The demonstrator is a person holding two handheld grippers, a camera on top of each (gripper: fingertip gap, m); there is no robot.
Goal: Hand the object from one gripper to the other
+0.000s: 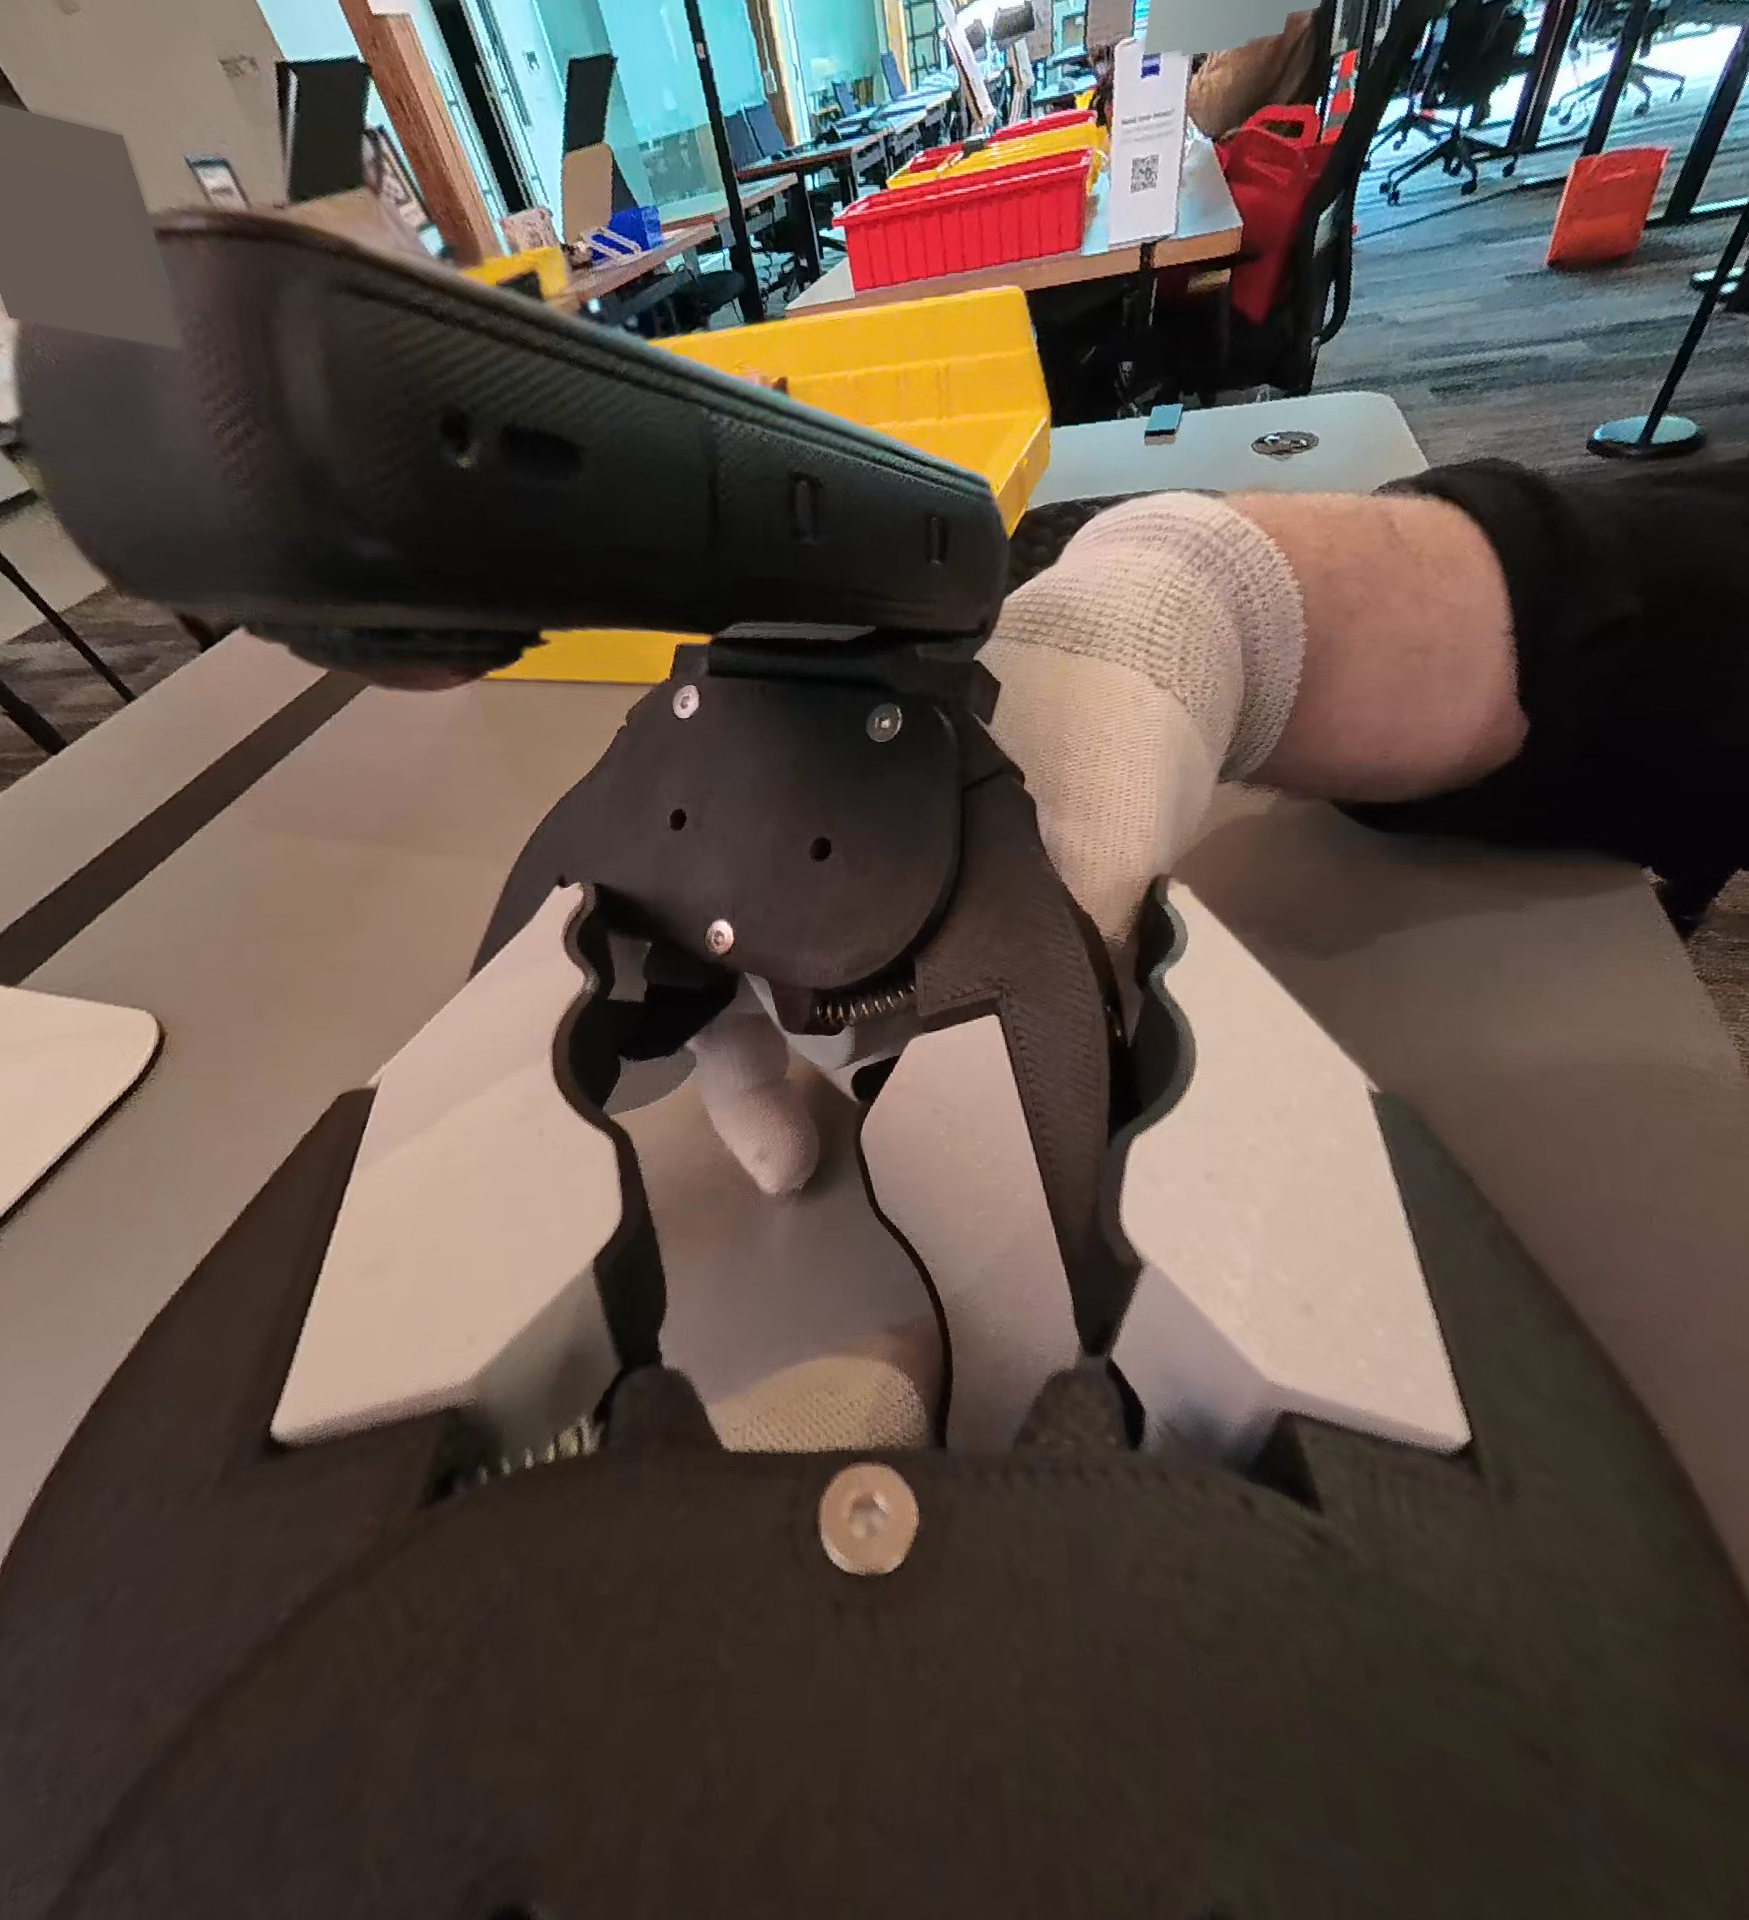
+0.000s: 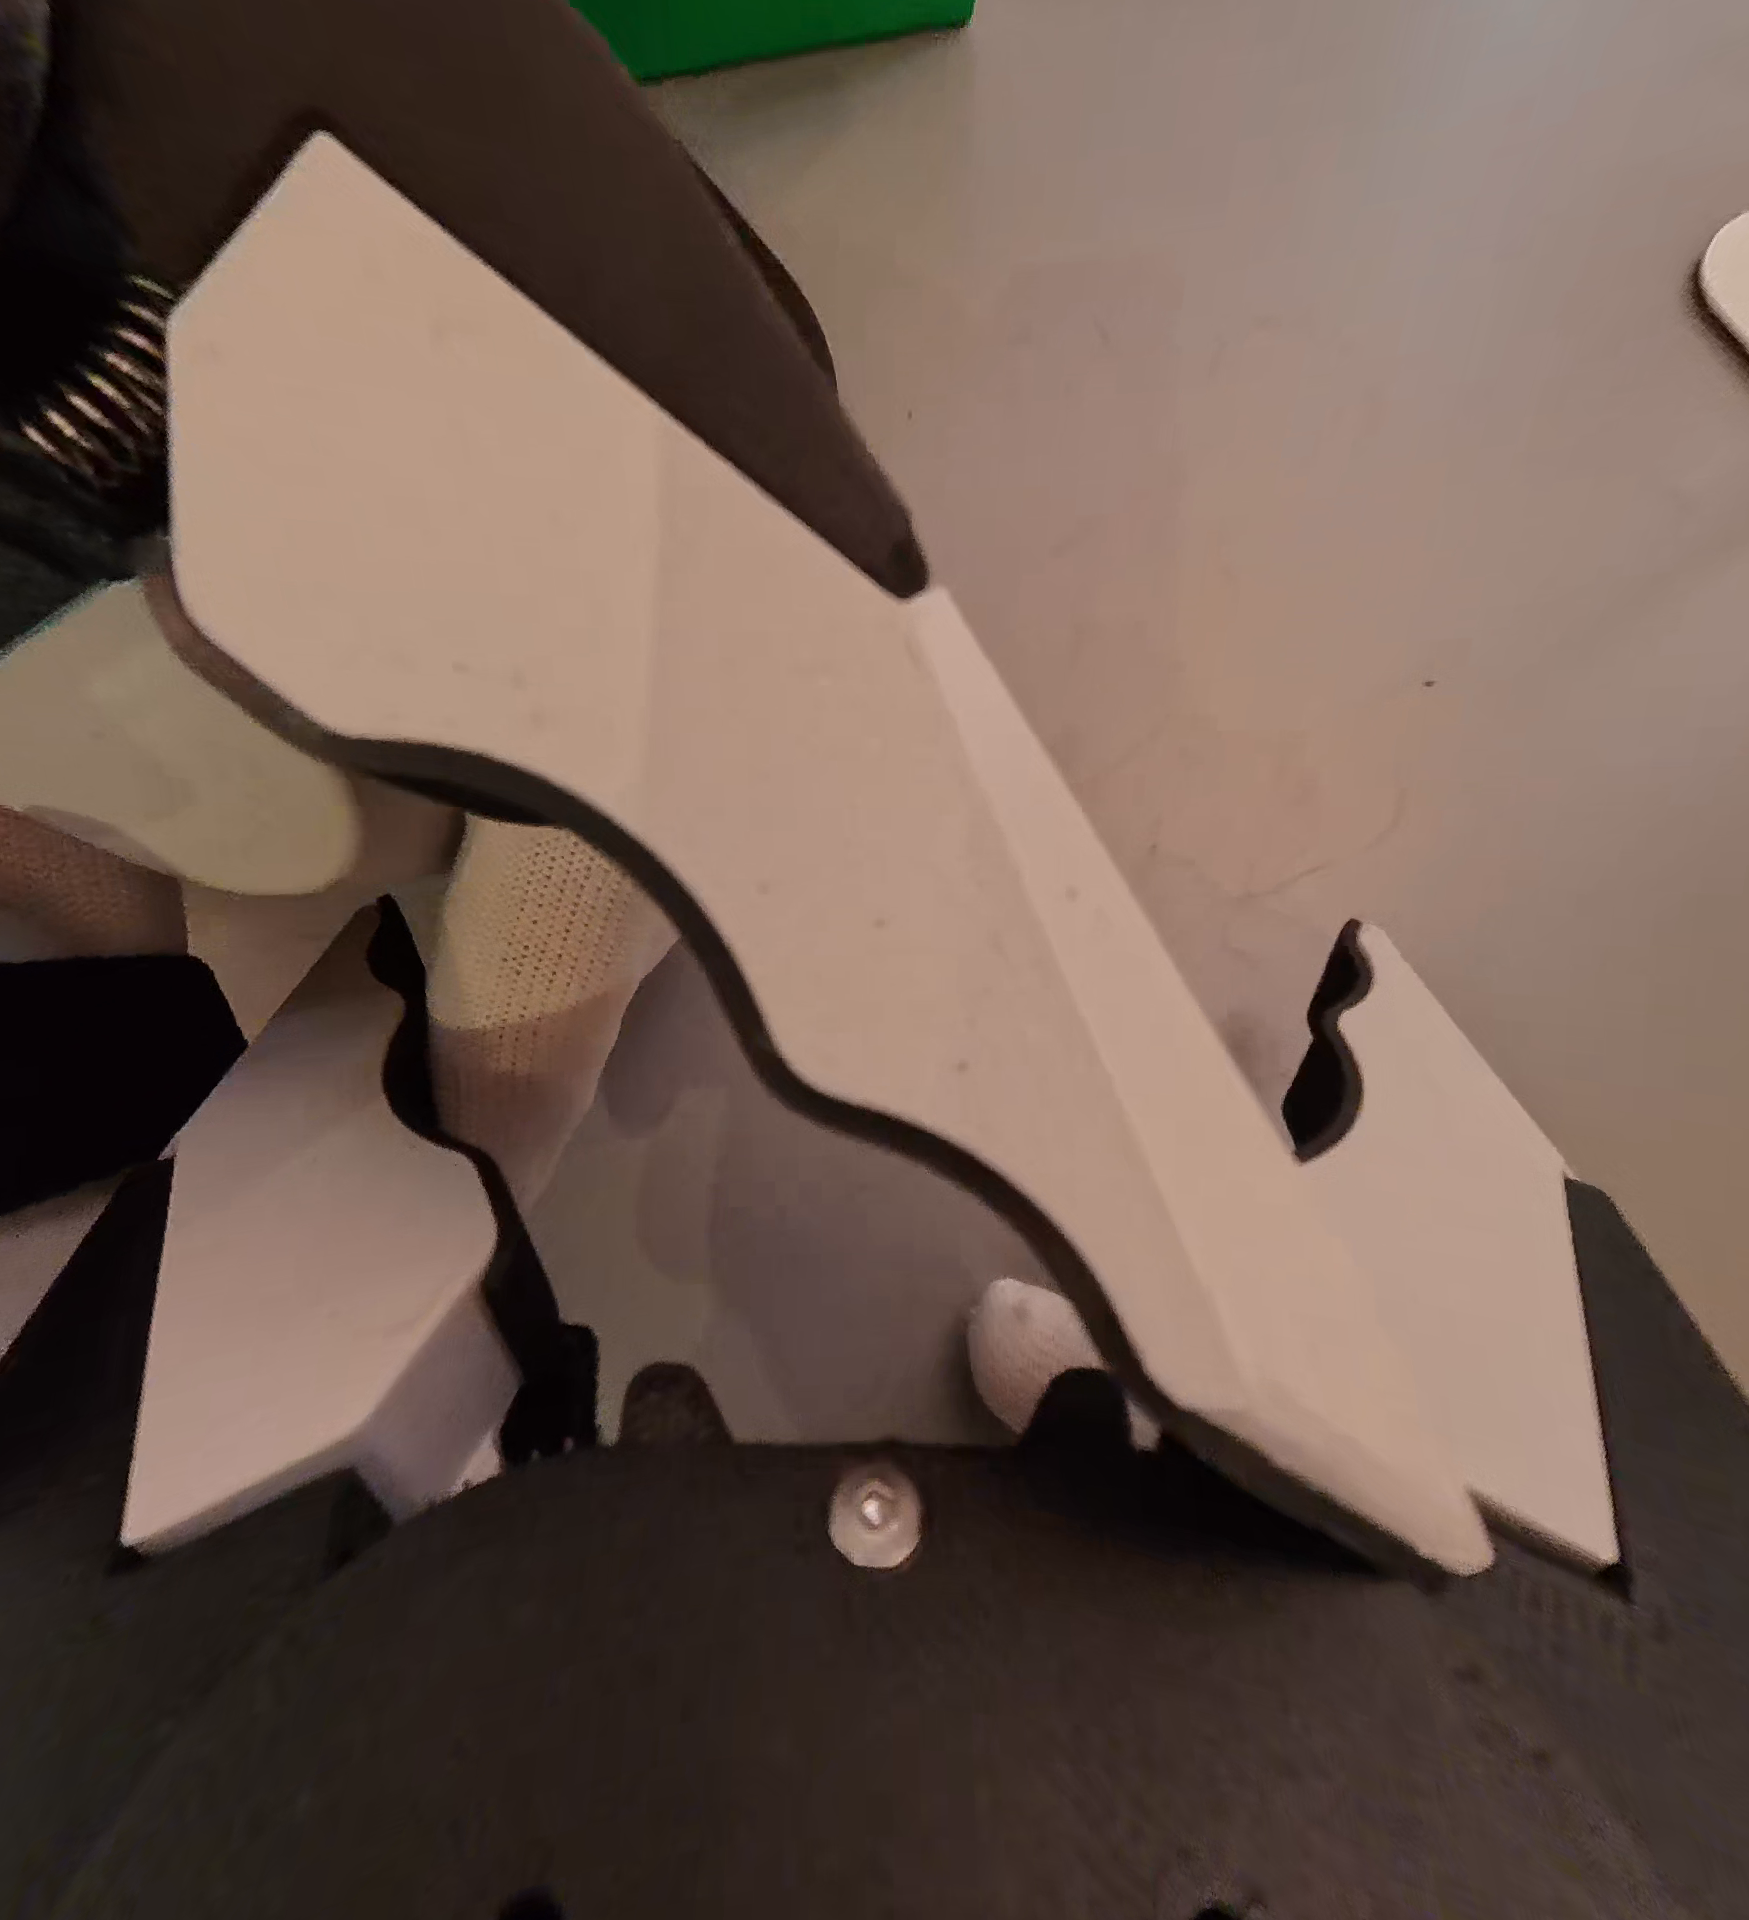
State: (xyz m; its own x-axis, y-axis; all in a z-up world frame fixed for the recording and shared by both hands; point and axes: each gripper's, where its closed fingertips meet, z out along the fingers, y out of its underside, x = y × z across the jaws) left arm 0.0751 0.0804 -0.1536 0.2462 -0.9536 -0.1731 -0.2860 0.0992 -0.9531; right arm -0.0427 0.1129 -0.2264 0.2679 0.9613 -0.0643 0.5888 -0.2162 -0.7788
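With the left gripper (image 1: 870,904) and right gripper (image 2: 875,925) interlocked mid-frame over the grey surface (image 2: 1369,520), apparently for the handover, all 4 fingers are released, and no object shows in either view.

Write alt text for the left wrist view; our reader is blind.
The right gripper, held by a white-gloved hand, faces the camera, its open fingers overlapping those of the open left gripper above a grey table. No held object shows.

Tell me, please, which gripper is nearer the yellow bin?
Right. The right gripper sits between the left gripper and the yellow bin, with the bin behind it; the left gripper faces both from farther back.
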